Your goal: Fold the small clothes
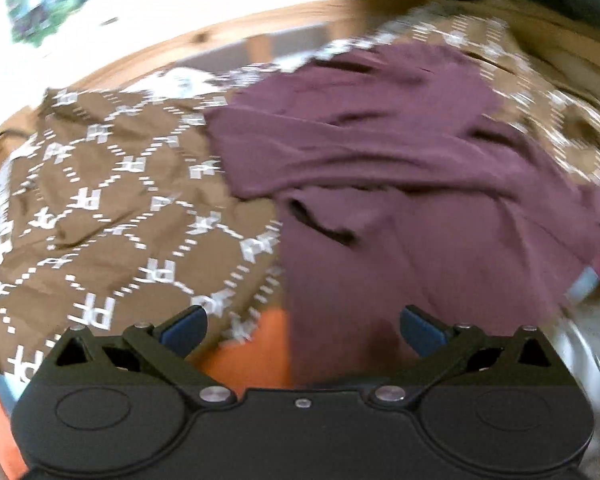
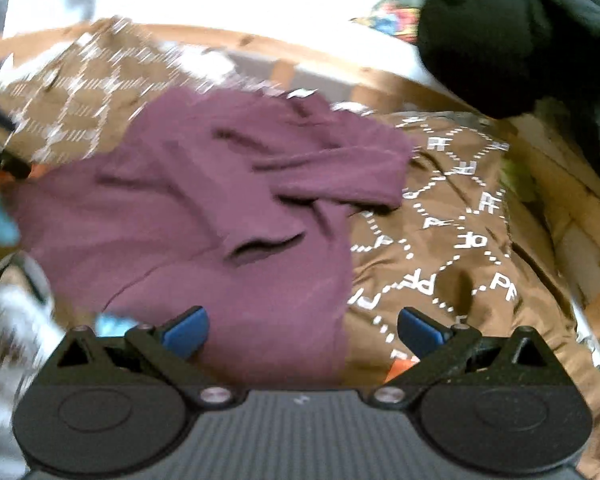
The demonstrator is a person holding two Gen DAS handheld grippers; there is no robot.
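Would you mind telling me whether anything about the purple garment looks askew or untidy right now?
Yes. The purple garment lies rumpled on the brown patterned cloth, with one part flopped crookedly across its body and creases throughout. It is not a neat fold. Both grippers are open and hold nothing.

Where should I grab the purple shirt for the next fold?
Probably the purple shirt's loose sleeve end, lying flat over the brown patterned cloth. Come from the right, low, with the open right gripper; that edge is free and unbunched.
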